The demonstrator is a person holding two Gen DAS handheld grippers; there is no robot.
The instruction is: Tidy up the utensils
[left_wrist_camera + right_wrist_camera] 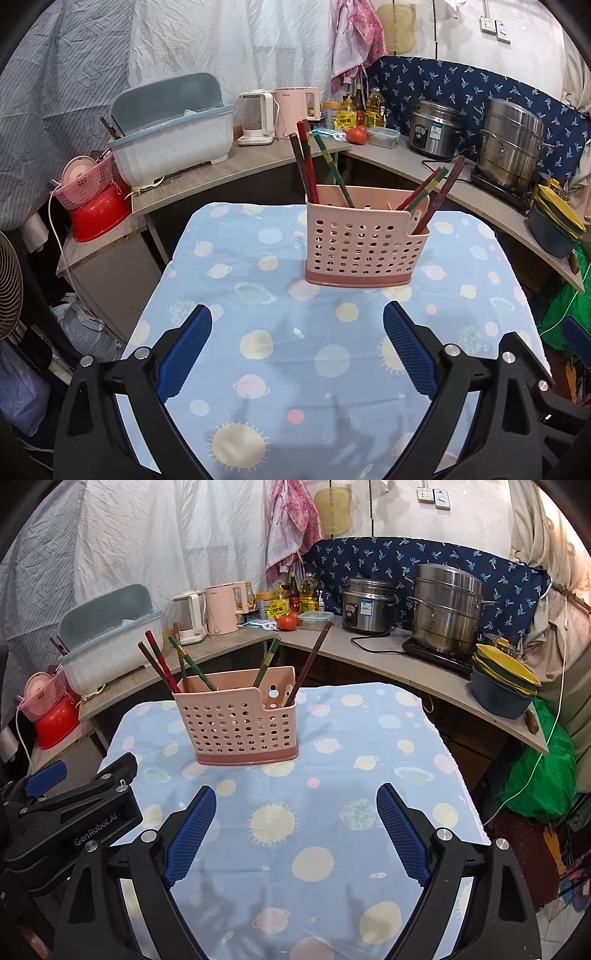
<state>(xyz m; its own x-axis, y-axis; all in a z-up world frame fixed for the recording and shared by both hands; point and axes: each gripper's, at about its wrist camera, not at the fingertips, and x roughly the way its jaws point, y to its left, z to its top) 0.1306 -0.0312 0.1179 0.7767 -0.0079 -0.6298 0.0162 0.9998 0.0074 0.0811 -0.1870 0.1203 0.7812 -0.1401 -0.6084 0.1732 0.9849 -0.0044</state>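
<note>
- we see left gripper (297, 319) jaws wide apart, nothing between, pads touching nothing
- right gripper (296, 799) same, spread wide, empty
- pink holder (364, 240) stands upright on the blue tablecloth (258, 369), ahead of both, chopsticks (306, 162) leaning inside
- left gripper just beside the right
- cloth between grippers and holder bare

Two black plastic two-finger grippers: left gripper (297, 321), right gripper (295, 801). Angular black arms with triangular cut-outs, round silver screws at the pivots, ribbed blue rubber pads (192, 834) inside. White "GenRobot.AI" lettering (96, 829) at nine o'clock.
</note>
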